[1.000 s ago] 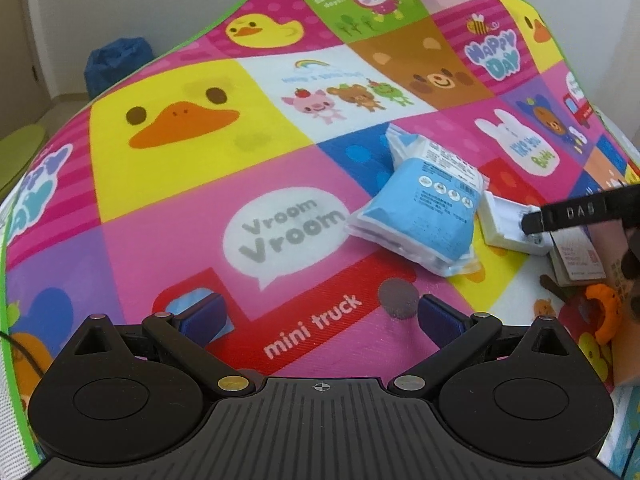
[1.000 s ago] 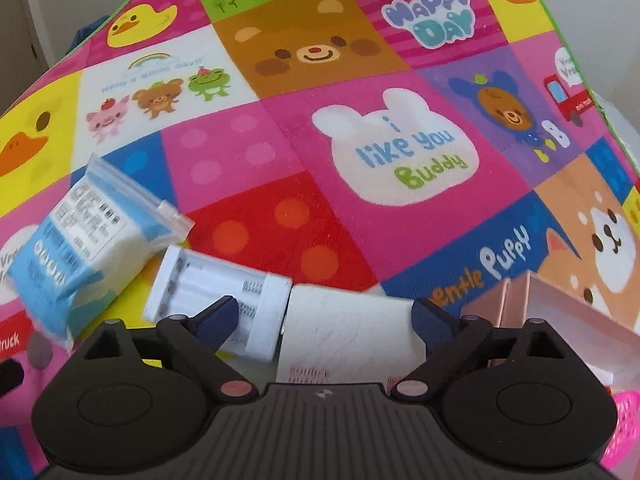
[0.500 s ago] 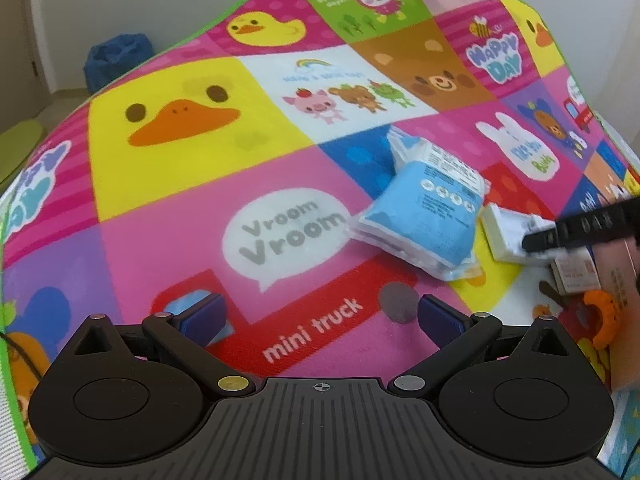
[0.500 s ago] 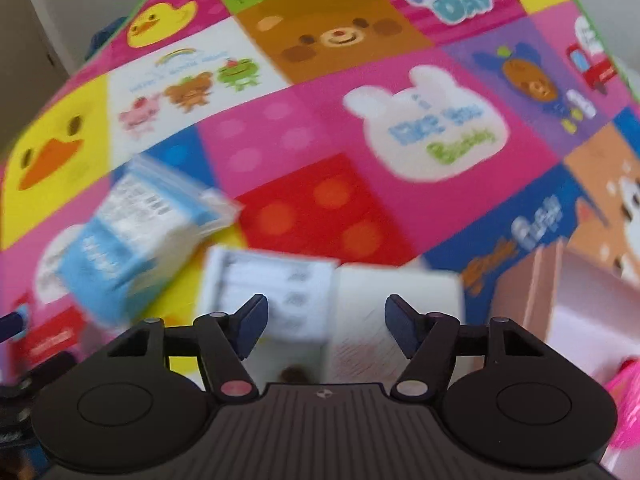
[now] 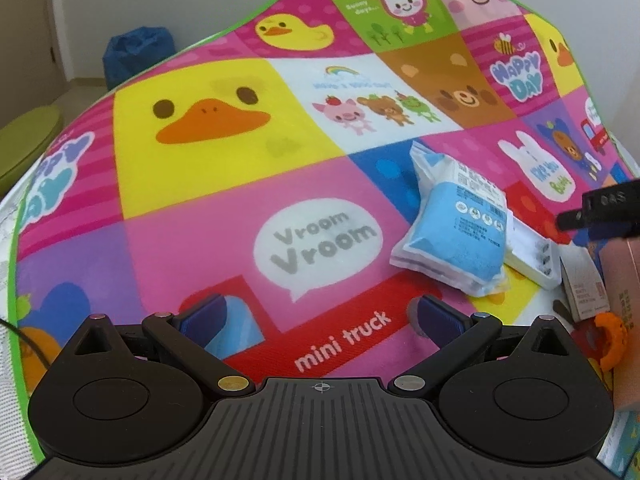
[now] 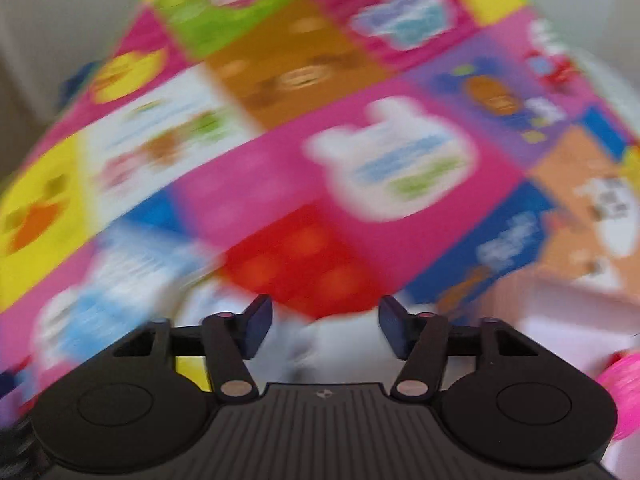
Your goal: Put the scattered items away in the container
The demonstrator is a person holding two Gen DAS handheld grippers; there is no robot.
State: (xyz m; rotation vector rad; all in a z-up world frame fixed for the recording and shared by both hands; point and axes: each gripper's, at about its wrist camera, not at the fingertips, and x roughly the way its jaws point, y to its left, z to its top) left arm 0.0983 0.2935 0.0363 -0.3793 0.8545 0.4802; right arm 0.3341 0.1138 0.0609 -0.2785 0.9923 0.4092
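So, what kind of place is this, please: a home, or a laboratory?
Probably a home, perhaps a child's play corner. A cartoon play mat covers the surface, a blue beanbag-like thing sits by a plain wall, and a blue packet lies on the mat.

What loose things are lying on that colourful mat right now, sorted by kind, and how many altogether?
Blue and white plastic packet: 1
White ribbed case: 1
Small white cardboard box: 1
Orange toy, partly hidden: 1
Total: 4, counted from the left hand-held gripper view; the right view is too blurred to add more.
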